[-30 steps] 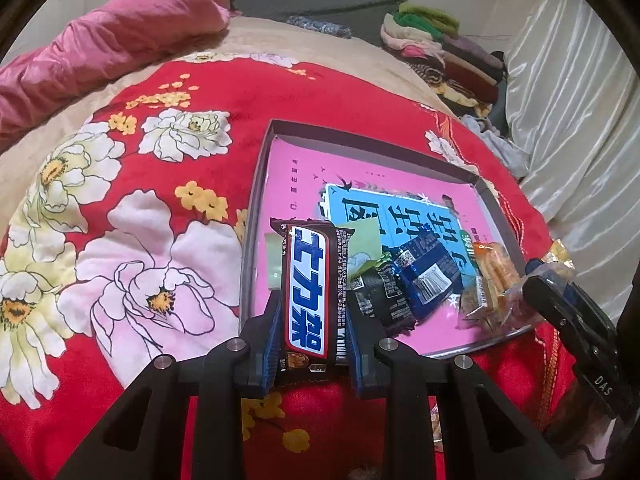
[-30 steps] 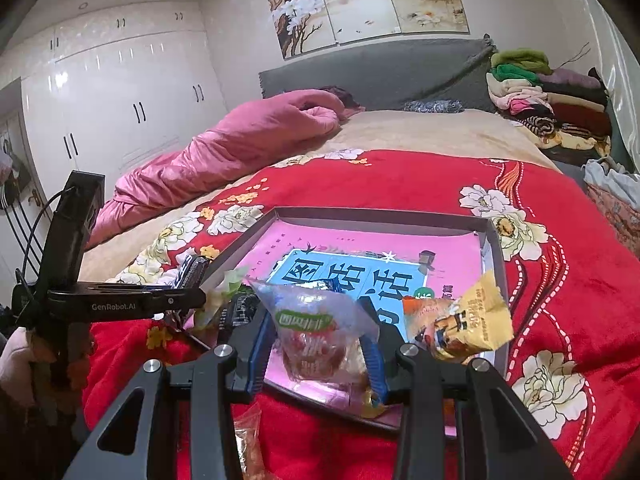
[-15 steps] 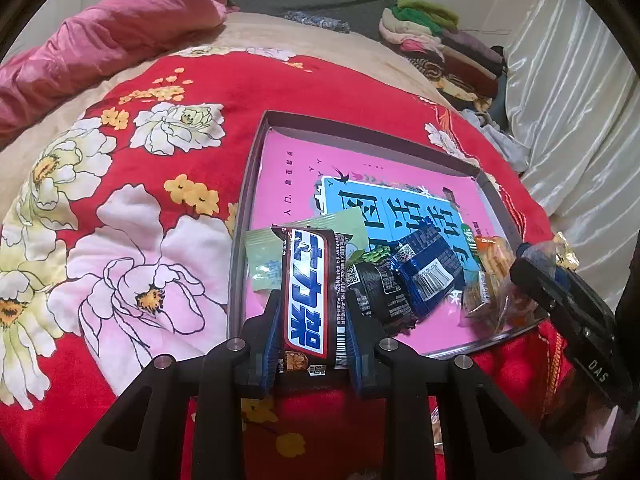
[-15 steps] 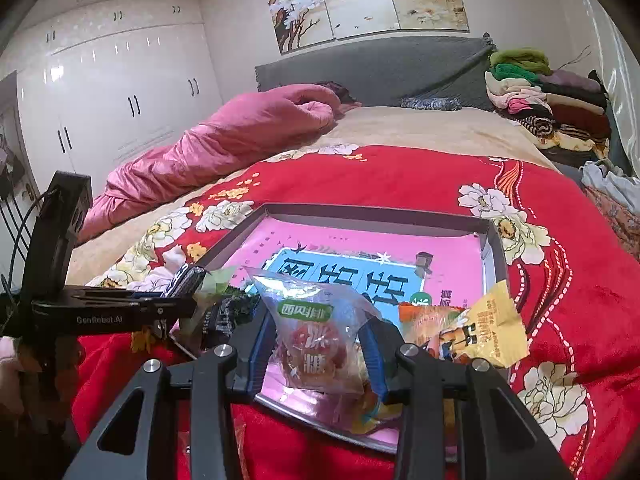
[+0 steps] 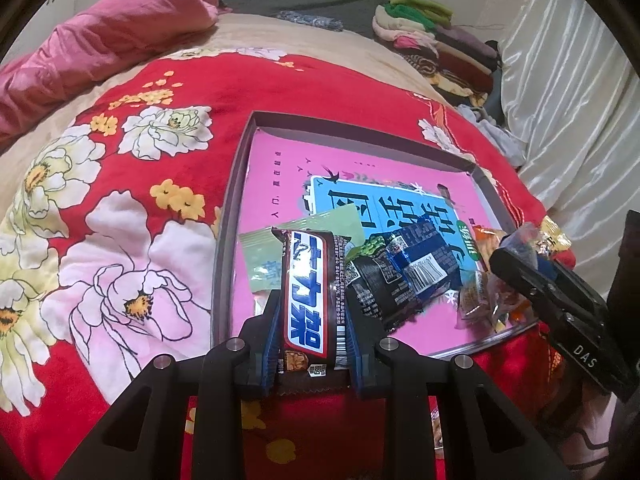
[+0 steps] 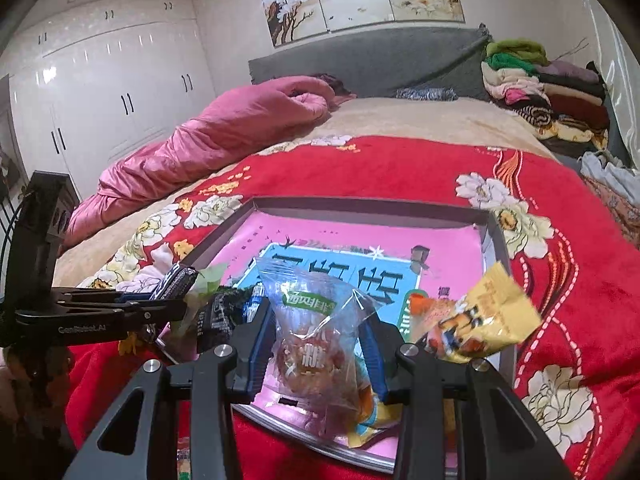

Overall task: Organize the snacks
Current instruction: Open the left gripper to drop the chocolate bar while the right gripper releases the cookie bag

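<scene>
My left gripper (image 5: 310, 312) is shut on a brown chocolate bar (image 5: 310, 296) with a blue and white label, held over the near left edge of the grey tray (image 5: 236, 184). My right gripper (image 6: 316, 336) is shut on a clear snack bag (image 6: 316, 336) with a green label, over the tray's near edge (image 6: 316, 444). The tray has a pink and blue printed floor. In it lie a pale green packet (image 5: 264, 256), dark blue and black packets (image 5: 404, 276) and orange and yellow packets (image 6: 480, 320). The left gripper also shows in the right wrist view (image 6: 172, 284).
The tray sits on a red flowered blanket (image 5: 120, 208) on a bed. A pink quilt (image 6: 224, 132) lies at the back left, and folded clothes (image 6: 540, 84) are stacked at the back right. White curtains (image 5: 568, 92) hang on the right. A small wrapper (image 6: 184, 460) lies below the tray's near edge.
Both grippers, still holding their snacks, have drawn back and lowered a little toward the tray's near edge. The pale green packet now shows more beside the chocolate bar.
</scene>
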`<state>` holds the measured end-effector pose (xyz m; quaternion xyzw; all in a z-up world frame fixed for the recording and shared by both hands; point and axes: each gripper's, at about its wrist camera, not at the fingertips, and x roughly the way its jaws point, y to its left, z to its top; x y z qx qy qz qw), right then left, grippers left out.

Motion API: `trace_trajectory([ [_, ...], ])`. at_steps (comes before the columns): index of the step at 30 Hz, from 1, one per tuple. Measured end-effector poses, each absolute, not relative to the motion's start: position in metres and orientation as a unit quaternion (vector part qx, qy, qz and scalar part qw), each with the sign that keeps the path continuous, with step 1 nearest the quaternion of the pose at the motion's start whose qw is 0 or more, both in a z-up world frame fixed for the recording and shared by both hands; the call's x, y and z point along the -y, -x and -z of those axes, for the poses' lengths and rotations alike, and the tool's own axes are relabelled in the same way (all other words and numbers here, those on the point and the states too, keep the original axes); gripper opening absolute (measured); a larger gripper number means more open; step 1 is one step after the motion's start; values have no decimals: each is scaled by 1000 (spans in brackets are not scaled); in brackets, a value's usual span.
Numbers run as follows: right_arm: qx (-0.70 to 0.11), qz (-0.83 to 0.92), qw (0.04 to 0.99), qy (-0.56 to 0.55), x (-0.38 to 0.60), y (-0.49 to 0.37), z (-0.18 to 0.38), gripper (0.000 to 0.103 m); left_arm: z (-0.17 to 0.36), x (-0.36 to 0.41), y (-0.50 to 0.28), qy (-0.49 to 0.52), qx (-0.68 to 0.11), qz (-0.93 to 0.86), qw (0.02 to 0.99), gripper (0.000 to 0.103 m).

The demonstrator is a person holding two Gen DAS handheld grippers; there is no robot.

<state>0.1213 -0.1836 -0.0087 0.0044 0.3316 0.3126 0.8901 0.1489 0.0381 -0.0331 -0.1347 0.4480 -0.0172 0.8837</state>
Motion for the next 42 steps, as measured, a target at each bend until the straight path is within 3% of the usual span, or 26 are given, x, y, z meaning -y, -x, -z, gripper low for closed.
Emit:
trace_trajectory([
  [6,-335,-317,887,-6,183,-121,9,43,33,-38,-148,136,-448,18,883,29],
  [11,-330,-322,887,-4,181,-118,6,52,33,-38,-147,138,-450,18,882,32],
  [22,-310,-322,895,6,181,-110,-2,59,28,-40,-144,138,-446,12,884,51],
  [33,-291,-318,902,-1,187,-106,-11,64,22,-39,-140,138,-441,16,887,60],
  [42,-279,-325,904,4,186,-99,-16,70,14,-37,-136,133,-432,18,892,74],
])
